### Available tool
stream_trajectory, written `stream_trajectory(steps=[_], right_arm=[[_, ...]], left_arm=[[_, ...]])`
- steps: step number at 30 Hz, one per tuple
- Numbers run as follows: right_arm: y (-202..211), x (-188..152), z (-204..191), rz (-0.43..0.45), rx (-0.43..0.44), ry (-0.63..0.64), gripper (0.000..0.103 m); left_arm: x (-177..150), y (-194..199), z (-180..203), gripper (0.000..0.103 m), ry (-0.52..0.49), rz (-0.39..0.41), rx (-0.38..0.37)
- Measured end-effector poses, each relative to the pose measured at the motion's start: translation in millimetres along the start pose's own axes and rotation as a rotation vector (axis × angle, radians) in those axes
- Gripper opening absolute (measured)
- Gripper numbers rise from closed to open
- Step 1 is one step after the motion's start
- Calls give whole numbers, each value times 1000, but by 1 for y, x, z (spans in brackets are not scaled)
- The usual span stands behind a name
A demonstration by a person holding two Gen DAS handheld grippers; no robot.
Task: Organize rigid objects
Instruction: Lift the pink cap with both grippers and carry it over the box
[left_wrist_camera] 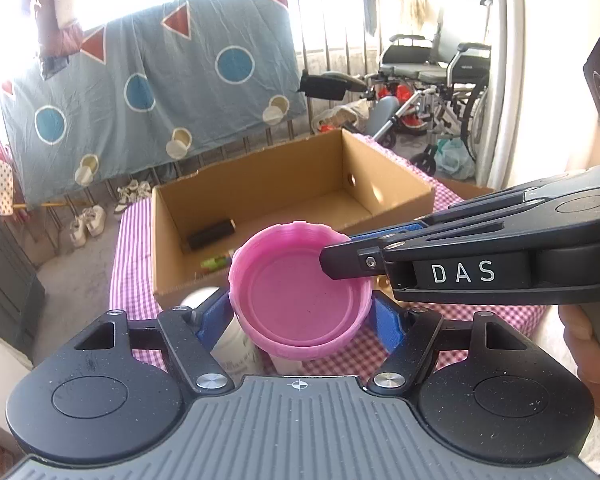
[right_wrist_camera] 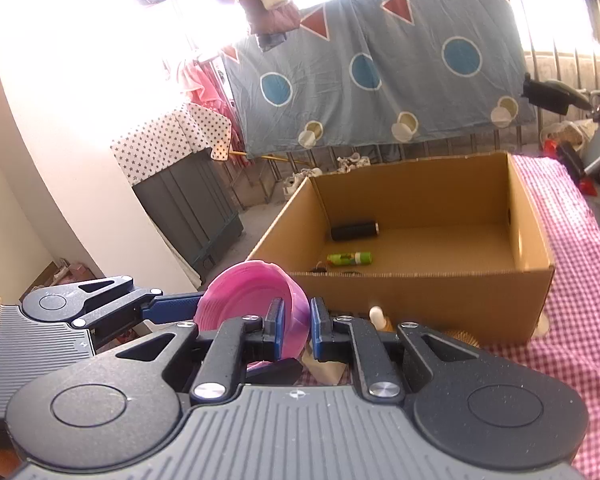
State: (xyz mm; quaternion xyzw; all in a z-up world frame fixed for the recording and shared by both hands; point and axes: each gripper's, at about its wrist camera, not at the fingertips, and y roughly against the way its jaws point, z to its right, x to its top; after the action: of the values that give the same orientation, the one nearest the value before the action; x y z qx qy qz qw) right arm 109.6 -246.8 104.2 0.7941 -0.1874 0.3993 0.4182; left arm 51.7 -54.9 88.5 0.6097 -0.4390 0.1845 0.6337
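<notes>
- Gripping the pink lid (left_wrist_camera: 300, 300) from both sides, I have my left gripper (left_wrist_camera: 300, 312) spanning its width, blue pads against the outer wall.
- My right gripper (right_wrist_camera: 296, 328) is clamped on the lid's rim.
- Lid hangs above the checked tablecloth (right_wrist_camera: 572, 280), just in front of the cardboard box (right_wrist_camera: 440, 300).
- Inside the box lie a black cylinder (right_wrist_camera: 354, 231) and a green tube (right_wrist_camera: 350, 258).

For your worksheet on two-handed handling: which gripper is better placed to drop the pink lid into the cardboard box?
Probably the left gripper: its fingers span the pink lid across its width. The right gripper only pinches the rim. The cardboard box lies straight ahead.
</notes>
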Motion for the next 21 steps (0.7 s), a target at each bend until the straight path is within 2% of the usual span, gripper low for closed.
stream_trajectory(steps=[4, 7, 13, 21], right_arm=[[-12, 45, 7, -11, 12, 33, 15], [-37, 76, 20, -60, 12, 32, 16], [-118, 117, 64, -256, -3, -33, 16], [-218, 117, 128, -536, -38, -126, 15]], left_arm=[[35, -15, -11, 73, -33, 10, 3], [61, -44, -24, 73, -32, -46, -29], [94, -124, -53, 73, 33, -263, -126], [91, -235, -79, 73, 164, -569, -256]])
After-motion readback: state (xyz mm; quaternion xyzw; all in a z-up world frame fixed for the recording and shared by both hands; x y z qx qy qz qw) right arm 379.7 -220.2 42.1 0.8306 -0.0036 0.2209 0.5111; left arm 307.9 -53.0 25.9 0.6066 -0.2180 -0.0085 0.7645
